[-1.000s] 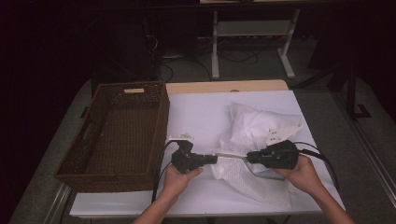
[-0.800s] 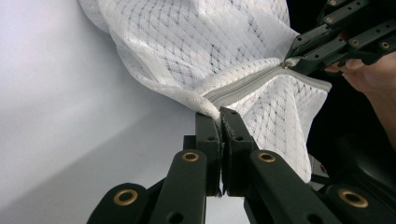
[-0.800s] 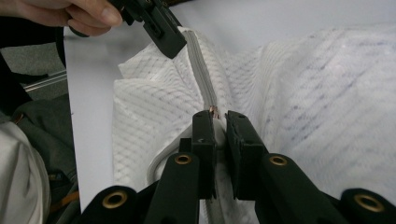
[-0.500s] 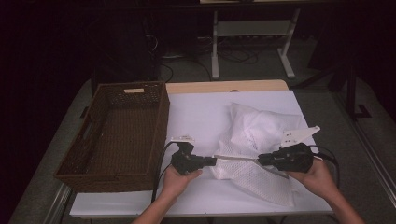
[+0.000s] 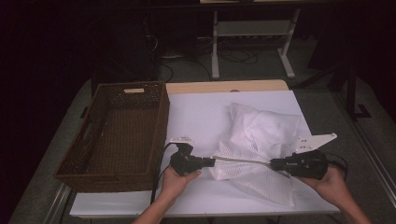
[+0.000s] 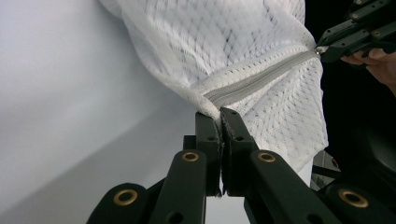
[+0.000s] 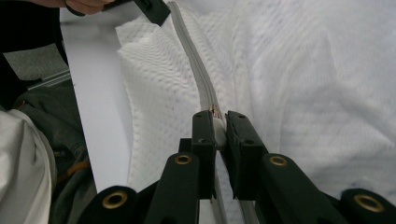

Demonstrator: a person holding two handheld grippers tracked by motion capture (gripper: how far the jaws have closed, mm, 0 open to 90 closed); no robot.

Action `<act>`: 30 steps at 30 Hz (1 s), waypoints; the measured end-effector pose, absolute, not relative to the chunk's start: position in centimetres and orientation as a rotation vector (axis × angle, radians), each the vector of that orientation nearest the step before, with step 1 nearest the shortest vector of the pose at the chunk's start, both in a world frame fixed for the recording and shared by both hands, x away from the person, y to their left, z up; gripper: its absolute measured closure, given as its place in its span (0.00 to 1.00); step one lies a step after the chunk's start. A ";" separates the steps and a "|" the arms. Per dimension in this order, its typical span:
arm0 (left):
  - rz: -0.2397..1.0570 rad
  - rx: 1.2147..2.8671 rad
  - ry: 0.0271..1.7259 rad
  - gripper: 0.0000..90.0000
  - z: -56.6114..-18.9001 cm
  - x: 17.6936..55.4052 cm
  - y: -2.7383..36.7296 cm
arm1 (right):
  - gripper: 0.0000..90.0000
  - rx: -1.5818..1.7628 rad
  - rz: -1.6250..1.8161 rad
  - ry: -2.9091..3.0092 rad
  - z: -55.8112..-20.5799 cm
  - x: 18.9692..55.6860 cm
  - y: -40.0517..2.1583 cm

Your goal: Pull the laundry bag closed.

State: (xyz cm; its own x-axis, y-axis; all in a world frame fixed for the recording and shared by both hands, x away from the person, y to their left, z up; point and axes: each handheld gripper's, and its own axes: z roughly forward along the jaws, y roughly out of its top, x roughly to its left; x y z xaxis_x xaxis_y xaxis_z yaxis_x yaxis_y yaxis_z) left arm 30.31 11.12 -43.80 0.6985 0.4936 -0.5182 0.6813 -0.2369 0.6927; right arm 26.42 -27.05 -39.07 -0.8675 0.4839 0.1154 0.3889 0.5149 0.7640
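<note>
Right claw (image 5: 273, 164) now farther right than before, clamped on the zipper pull (image 7: 215, 112). Left claw (image 5: 212, 162) pinching the mesh bag (image 5: 261, 140) corner on the table (image 5: 201, 112). Zipper sliding along; more pulling probably needed.

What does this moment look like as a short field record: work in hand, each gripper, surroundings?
work: closing the zip of a white mesh bag
left gripper: shut on the bag's zip end
right gripper: shut on the zip pull
zip: stretched taut between both grippers
basket: wicker, left of bag, nothing visible inside
table: white top
</note>
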 end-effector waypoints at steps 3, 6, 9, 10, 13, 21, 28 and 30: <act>-0.235 1.895 0.924 0.97 -44.2 29.9 11.5 | 0.90 0.779 1.276 2.636 -39.9 26.2 -27.7; -0.236 1.900 0.937 0.97 -44.7 29.4 11.8 | 0.90 0.819 1.279 2.637 -40.8 26.4 -28.7; -0.241 1.897 0.941 0.97 -45.0 28.9 12.1 | 0.90 0.841 1.284 2.639 -41.4 26.4 -29.4; -0.243 1.897 0.942 0.97 -45.1 28.8 12.1 | 0.91 0.846 1.285 2.637 -41.5 26.4 -29.6; -0.249 1.897 0.940 0.97 -45.2 28.5 12.2 | 0.90 0.861 1.281 2.627 -41.8 26.2 -30.3; -0.234 1.902 0.929 0.98 -45.4 27.3 12.5 | 0.91 0.945 1.210 2.597 -43.0 26.0 -32.5; -0.248 1.904 0.904 0.98 -45.6 26.5 12.3 | 0.91 1.021 1.196 2.578 -44.3 25.8 -34.5; -0.240 1.912 0.896 0.98 -45.6 26.3 12.0 | 0.90 1.027 1.188 2.572 -44.5 25.5 -34.8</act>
